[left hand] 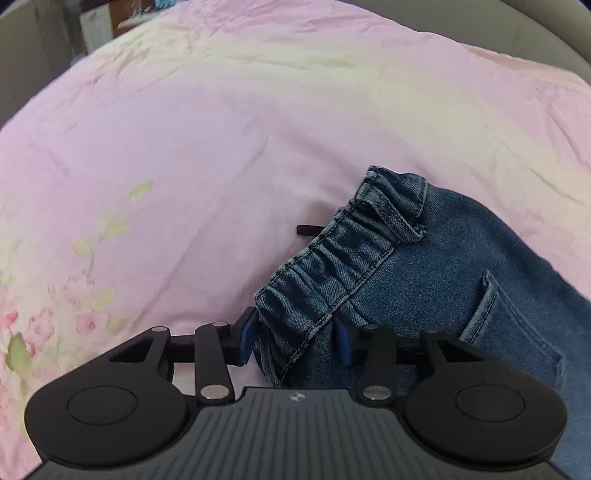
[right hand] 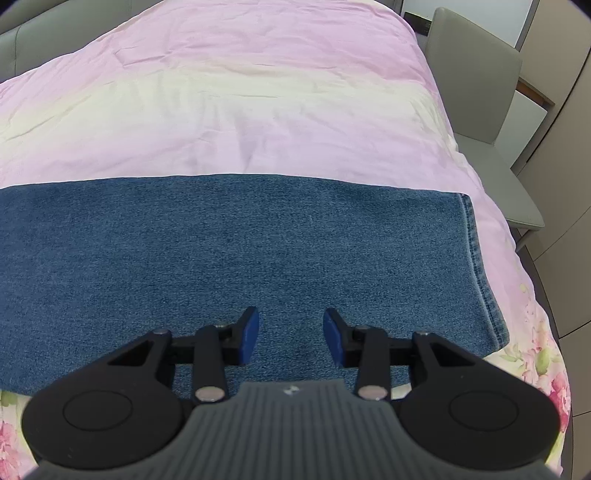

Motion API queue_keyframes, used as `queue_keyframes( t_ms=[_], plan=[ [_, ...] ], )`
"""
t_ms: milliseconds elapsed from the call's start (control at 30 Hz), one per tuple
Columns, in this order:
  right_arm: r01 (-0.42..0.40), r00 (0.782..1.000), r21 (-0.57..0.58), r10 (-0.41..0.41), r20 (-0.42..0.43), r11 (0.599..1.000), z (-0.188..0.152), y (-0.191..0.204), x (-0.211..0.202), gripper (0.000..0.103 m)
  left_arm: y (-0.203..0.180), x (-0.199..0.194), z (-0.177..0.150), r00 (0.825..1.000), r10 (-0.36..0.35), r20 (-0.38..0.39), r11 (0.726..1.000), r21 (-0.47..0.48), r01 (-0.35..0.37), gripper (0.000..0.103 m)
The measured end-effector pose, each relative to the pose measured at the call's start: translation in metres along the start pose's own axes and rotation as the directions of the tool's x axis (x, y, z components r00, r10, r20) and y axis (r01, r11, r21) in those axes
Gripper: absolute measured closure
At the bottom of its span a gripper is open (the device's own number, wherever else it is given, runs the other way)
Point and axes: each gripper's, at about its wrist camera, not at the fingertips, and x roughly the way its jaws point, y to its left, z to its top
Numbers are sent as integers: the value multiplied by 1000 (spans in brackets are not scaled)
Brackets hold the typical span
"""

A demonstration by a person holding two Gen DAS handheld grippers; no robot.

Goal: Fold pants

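Pants (right hand: pixel 236 266) lie flat across the bed (right hand: pixel 258 110), waistband (left hand: pixel 343 254) left, hem (right hand: pixel 484 273) right; left hand-held gripper (left hand: pixel 295 339) straddles the waistband corner, spread; right hand-held gripper (right hand: pixel 291 341) hovers wide, empty.

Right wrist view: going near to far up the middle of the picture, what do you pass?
right gripper, open → jeans leg lying flat → pink bedspread → pale cream band of the bedspread → grey headboard
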Motion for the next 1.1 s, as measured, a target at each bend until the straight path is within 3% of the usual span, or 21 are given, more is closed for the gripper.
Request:
queue_keyframes(
  t_ms=[100,167,300,467,567,667,767,833,900,967,1100],
  plan=[
    [-34,999,-7,34,17,999,-4,5,-12,66,-10,-10,1,999,47,2,997,60,-47,51],
    [-65,997,-17,66,30,998,-10,12,-23,66,-13,-22,4,998,65,10,992,105,-66,42],
    [-145,988,-31,147,52,989,-29,34,-41,64,-20,-64,-13,989,73,128,969,227,-101,38],
    [-249,966,-41,251,60,968,-55,71,-60,64,-39,-124,-53,984,-71,163,936,353,9,38],
    [-314,945,-49,317,80,948,-73,95,-75,64,-62,-148,-89,972,-195,131,894,431,121,39],
    [-354,928,-77,360,94,932,-94,122,-85,64,-89,-153,-136,953,-299,58,821,525,225,42],
    [-381,917,-69,387,98,922,-115,144,-85,64,-114,-148,-178,936,-351,18,761,589,274,42],
    [-389,914,-49,392,101,920,-128,155,-85,64,-132,-138,-201,931,-364,-21,739,602,302,42],
    [-398,912,-28,398,98,917,-140,165,-84,64,-148,-129,-220,930,-367,-32,733,605,310,42],
    [-403,910,-17,403,102,915,-148,170,-84,64,-160,-117,-230,942,-333,31,764,594,251,42],
    [-406,907,-32,407,107,913,-156,176,-81,63,-167,-101,-228,936,-348,52,803,531,269,43]
  ],
)
